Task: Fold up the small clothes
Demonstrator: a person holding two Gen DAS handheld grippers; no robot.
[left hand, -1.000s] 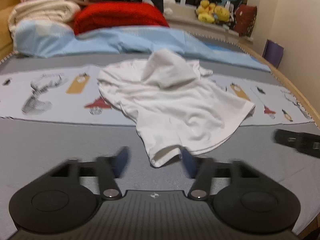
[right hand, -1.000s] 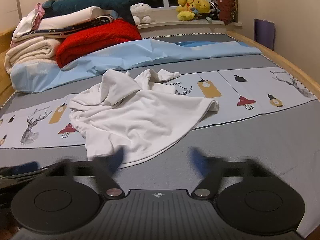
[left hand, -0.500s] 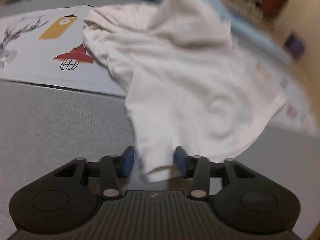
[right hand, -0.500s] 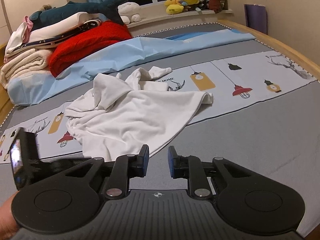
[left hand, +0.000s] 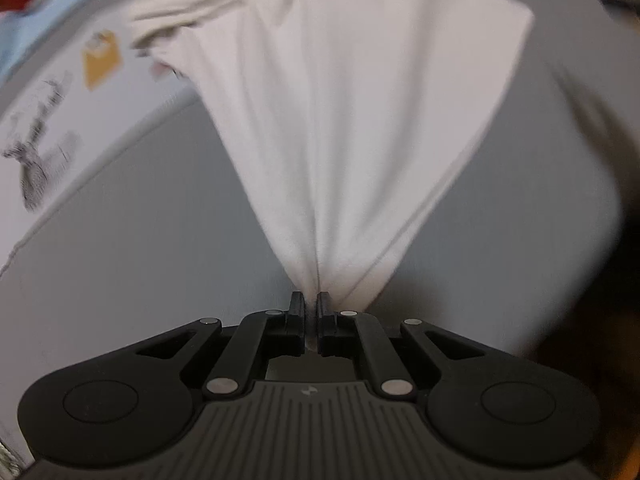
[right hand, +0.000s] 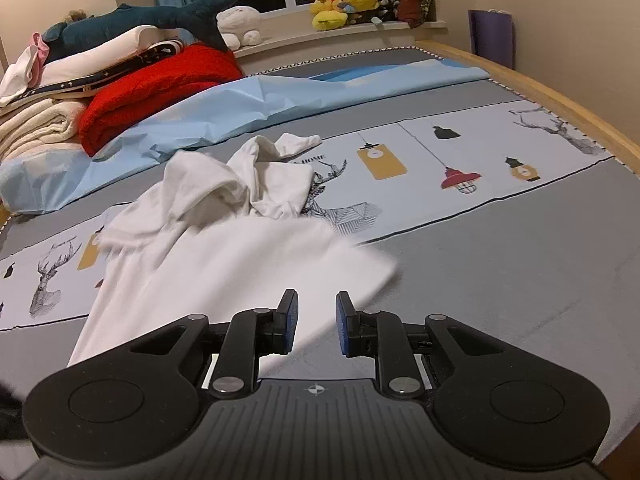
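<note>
My left fingers (left hand: 309, 300) pinch the crumpled white cotton garment (left hand: 352, 120); my right fingers (right hand: 312, 312) hover narrowly parted above its hem, gripping nothing.

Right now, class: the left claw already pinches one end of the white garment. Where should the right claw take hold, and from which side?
Grip the free corner of the white garment, lying flat on the grey bedspread just ahead of the right claw. Come from the near right; that hem is a single exposed layer, unlike the bunched far end.
</note>
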